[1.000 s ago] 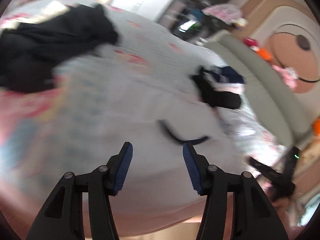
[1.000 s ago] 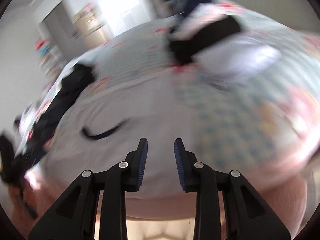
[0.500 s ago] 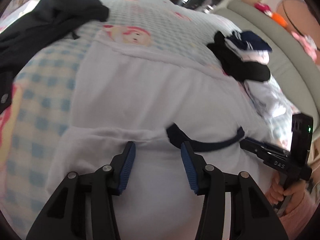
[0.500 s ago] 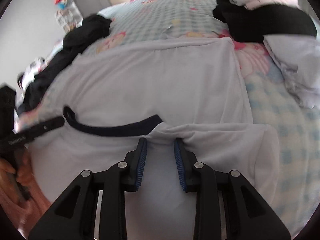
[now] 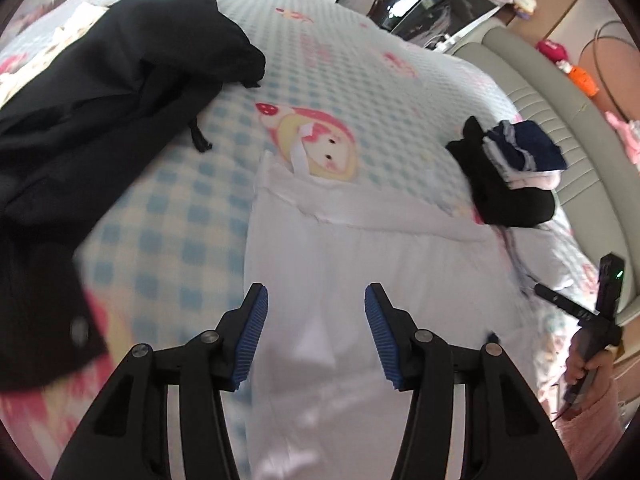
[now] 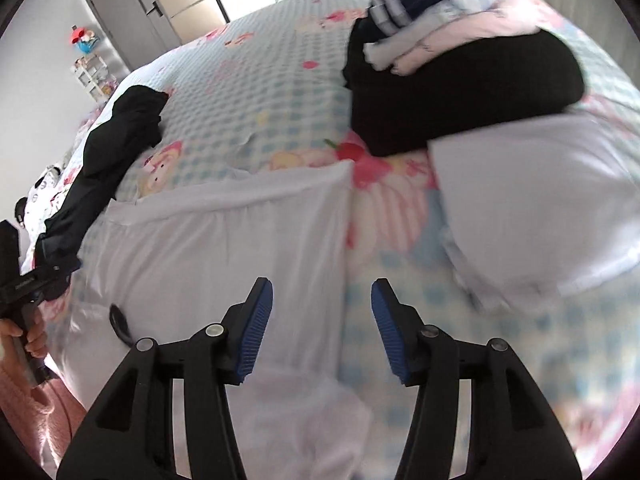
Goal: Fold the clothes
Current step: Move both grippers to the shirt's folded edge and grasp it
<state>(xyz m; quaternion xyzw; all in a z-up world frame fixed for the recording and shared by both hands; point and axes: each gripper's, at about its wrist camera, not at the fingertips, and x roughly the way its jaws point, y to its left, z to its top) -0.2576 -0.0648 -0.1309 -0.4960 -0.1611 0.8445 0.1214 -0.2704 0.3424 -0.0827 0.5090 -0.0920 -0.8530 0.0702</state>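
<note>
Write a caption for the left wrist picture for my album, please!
Open left gripper hovers over a white shirt on the checked bedspread, black clothes nearby.

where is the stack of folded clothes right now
The stack of folded clothes sits on the bed, upper right in the right wrist view, just beyond the far right corner of the white shirt.
</note>
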